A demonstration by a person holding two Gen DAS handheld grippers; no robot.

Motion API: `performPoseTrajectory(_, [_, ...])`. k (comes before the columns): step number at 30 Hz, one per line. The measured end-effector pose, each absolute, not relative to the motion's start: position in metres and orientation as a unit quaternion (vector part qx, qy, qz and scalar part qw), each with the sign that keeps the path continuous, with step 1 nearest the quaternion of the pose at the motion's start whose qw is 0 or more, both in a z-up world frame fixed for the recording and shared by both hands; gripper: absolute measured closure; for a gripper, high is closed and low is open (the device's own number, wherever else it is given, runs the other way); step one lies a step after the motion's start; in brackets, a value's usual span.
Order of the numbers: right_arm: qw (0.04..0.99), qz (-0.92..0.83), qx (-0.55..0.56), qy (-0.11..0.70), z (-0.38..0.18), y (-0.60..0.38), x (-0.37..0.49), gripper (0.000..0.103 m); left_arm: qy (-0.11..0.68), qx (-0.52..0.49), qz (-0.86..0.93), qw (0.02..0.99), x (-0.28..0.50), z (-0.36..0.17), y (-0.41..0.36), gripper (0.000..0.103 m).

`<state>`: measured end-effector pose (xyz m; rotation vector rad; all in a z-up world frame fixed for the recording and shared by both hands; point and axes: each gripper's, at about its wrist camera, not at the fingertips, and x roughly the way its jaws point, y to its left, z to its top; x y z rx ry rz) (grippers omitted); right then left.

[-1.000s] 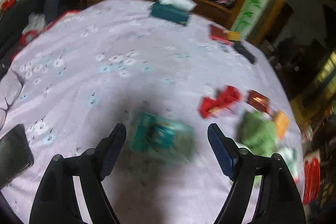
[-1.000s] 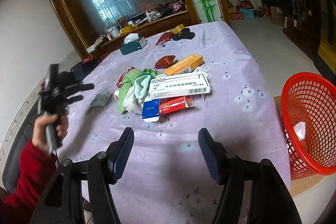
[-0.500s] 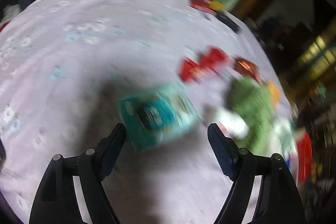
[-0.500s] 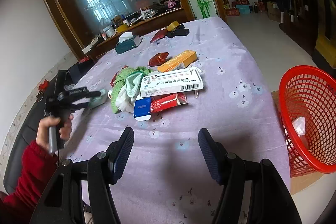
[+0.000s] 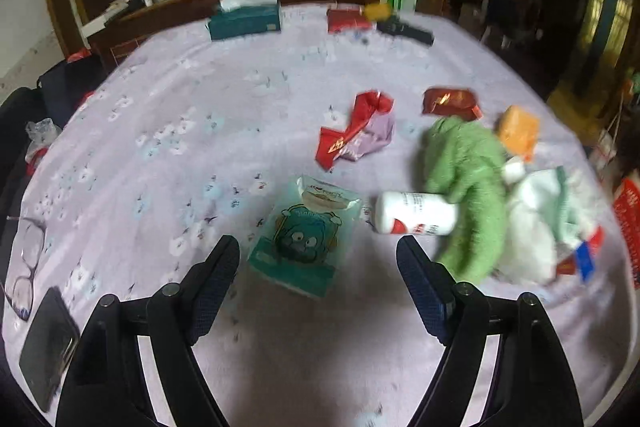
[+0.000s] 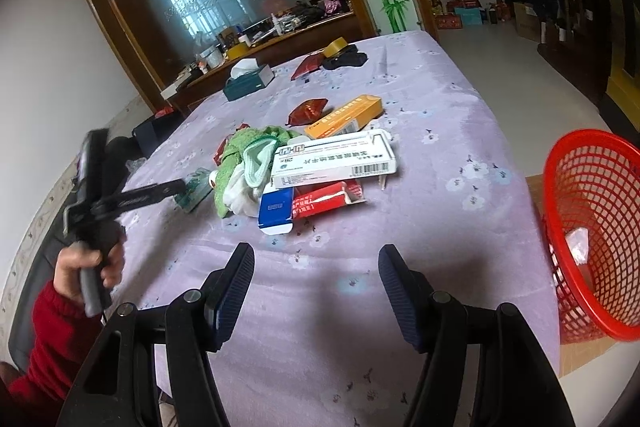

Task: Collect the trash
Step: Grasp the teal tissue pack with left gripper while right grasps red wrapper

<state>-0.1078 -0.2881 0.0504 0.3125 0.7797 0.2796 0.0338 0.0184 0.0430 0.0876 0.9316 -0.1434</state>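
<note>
A teal tissue packet [image 5: 298,241] with a cartoon face lies flat on the purple tablecloth [image 5: 168,115]. My left gripper [image 5: 316,255] is open just short of it, a finger on each side and not touching it. In the right wrist view the left gripper [image 6: 176,187], held by a hand [image 6: 86,265] in a red sleeve, points at that packet [image 6: 198,187]. My right gripper [image 6: 316,267] is open over bare cloth with nothing between its fingers. Beyond it lie a white carton [image 6: 332,159], a blue and red box [image 6: 304,203] and an orange box [image 6: 344,117].
A red mesh basket [image 6: 596,227] stands off the table's right edge. A white bottle [image 5: 416,213], green cloth [image 5: 468,187] and red wrappers [image 5: 352,131] lie right of the packet. A phone [image 5: 48,343] and glasses [image 5: 24,263] are at near left, a tissue box [image 5: 244,17] far back.
The left gripper has rolled and slid towards the teal packet, which now sits centred just ahead of its fingers. The right gripper has barely moved. Both stay open.
</note>
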Motion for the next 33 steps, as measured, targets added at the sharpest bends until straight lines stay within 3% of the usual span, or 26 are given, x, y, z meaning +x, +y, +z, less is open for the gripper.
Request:
performPoseTrajectory(8, [0.889, 0.158, 0.147, 0.403, 0.044, -0.273, -0.083, 0.034, 0.482, 0.07, -0.046, 0.872, 0.067, 0.009, 0.01, 0.024])
performPoseTrajectory(9, [0.887, 0.16, 0.151, 0.406, 0.042, -0.272, -0.08, 0.034, 0.476, 0.062, -0.049, 0.876, 0.066, 0.008, 0.012, 0.033])
performPoseTrajectory(10, [0.886, 0.16, 0.153, 0.408, 0.041, -0.271, -0.077, 0.034, 0.472, 0.056, -0.048, 0.879, 0.065, 0.009, 0.014, 0.048])
performPoseTrajectory(16, [0.866, 0.149, 0.223, 0.422, 0.032, -0.284, -0.057, 0.034, 0.453, 0.033, -0.044, 0.89, 0.049, 0.021, 0.019, 0.072])
performPoseTrajectory(20, [0.849, 0.139, 0.266, 0.435, 0.023, -0.291, -0.04, 0.05, 0.426, 0.009, -0.069, 0.902, 0.02, 0.04, 0.022, 0.072])
performPoseTrajectory(23, [0.835, 0.136, 0.294, 0.446, 0.013, -0.292, -0.028, 0.055, 0.421, -0.002, -0.086, 0.903, 0.003, 0.046, 0.02, 0.072])
performPoseTrajectory(30, [0.817, 0.113, 0.336, 0.455, -0.002, -0.289, -0.005, 0.055, 0.4, -0.01, -0.119, 0.909, -0.039, 0.051, 0.006, 0.072])
performPoseTrajectory(33, [0.826, 0.11, 0.319, 0.452, 0.002, -0.283, -0.002, 0.068, 0.395, -0.015, -0.131, 0.909, -0.052, 0.05, -0.002, 0.072])
